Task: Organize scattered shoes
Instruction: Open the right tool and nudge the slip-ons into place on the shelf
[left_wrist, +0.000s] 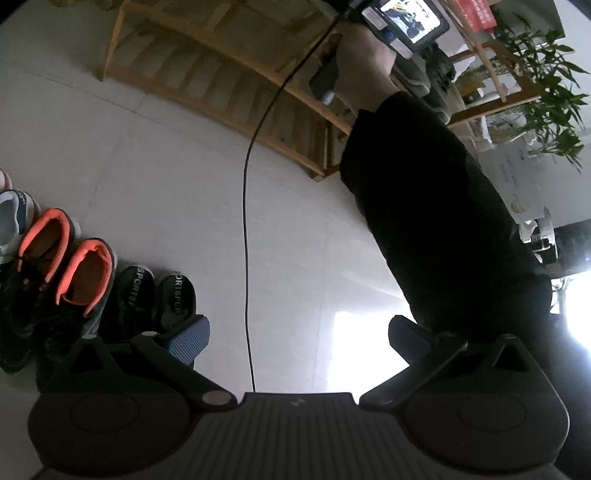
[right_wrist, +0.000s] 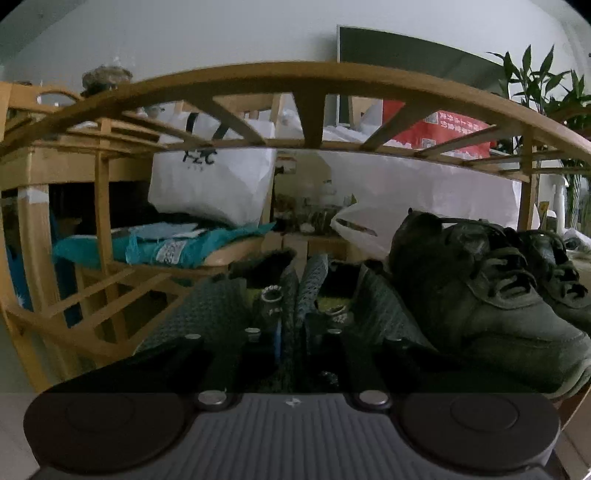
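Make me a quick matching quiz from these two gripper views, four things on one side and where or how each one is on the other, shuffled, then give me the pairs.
Things
1. left gripper
2. right gripper
3. orange-lined shoes
4. dark green lace-up shoe

States or places
A. on the wooden rack shelf, just right of the held pair
B. shut on the grey knit shoes, pinching their inner edges together
C. open, empty, above the pale floor
D. lined up on the floor, beside black shoes

Pairs: 1-C, 2-B, 3-D, 4-A

Dim fisheye views, floor glare lower right
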